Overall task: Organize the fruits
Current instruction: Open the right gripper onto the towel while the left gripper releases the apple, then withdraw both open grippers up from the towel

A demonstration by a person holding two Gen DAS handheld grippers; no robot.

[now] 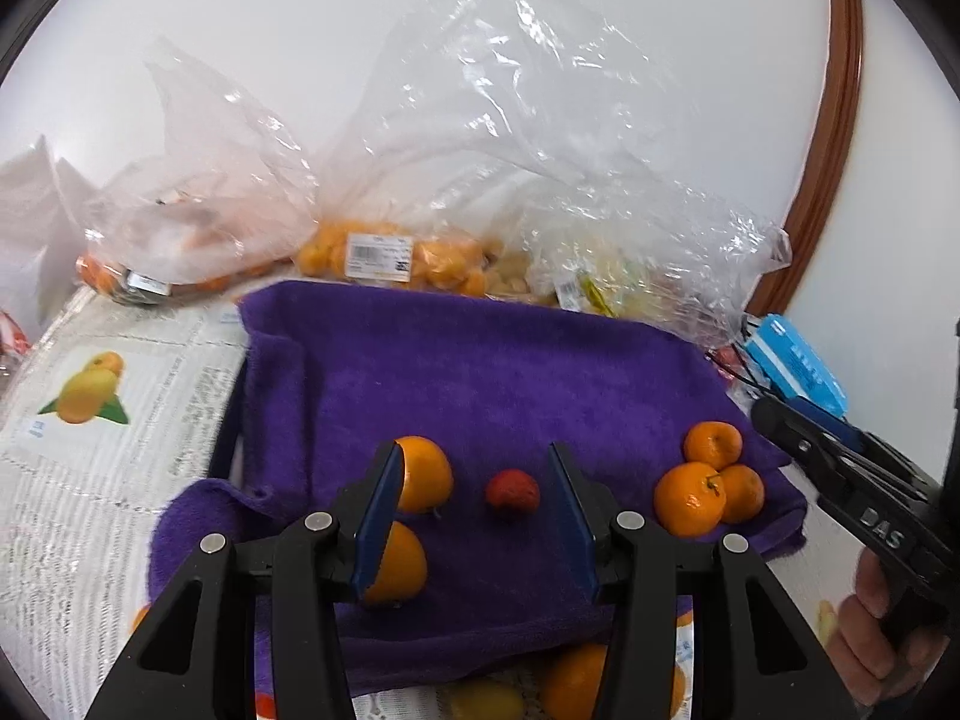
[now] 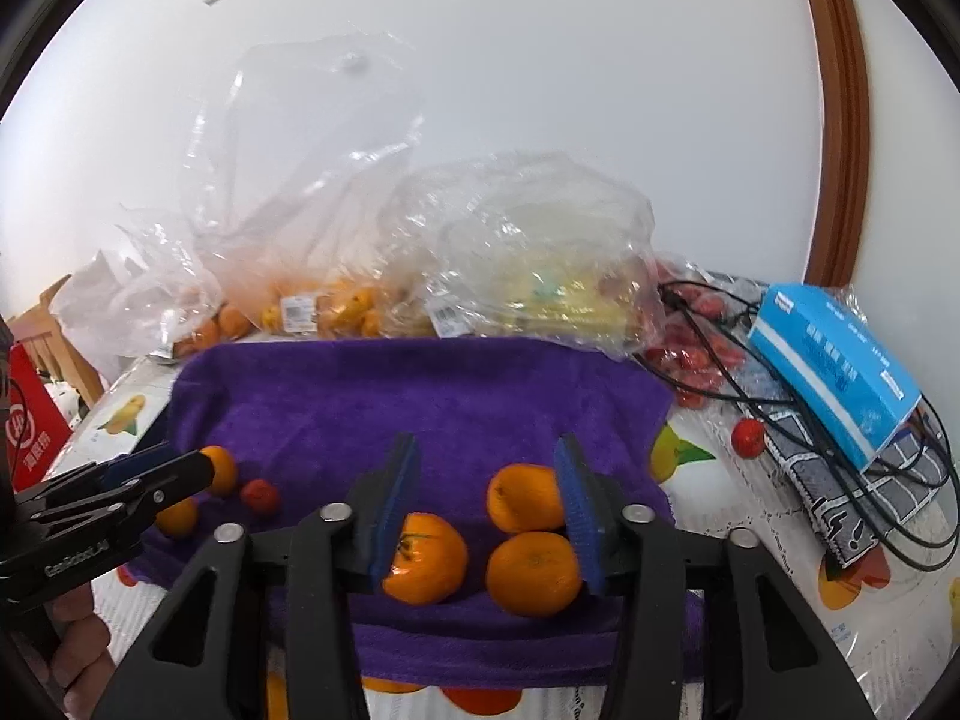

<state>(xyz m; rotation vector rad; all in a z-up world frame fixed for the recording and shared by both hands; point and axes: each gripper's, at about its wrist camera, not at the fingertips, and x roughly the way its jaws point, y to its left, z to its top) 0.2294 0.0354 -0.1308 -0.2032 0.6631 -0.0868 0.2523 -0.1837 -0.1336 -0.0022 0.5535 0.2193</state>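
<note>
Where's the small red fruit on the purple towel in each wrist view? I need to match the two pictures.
Left wrist: small red fruit sits low centre, between the left gripper's open fingers.
Right wrist: small red fruit is at lower left, beside the left gripper's tip.
Shared landmark: the purple towel under the fruit.

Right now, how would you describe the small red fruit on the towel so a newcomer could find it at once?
Start at the purple towel spread before the clear fruit bags. On it, two oranges lie at one side and three at the other; the small red fruit sits alone between the groups. It is the only red, bumpy-skinned piece there, and smaller than any orange.
</note>
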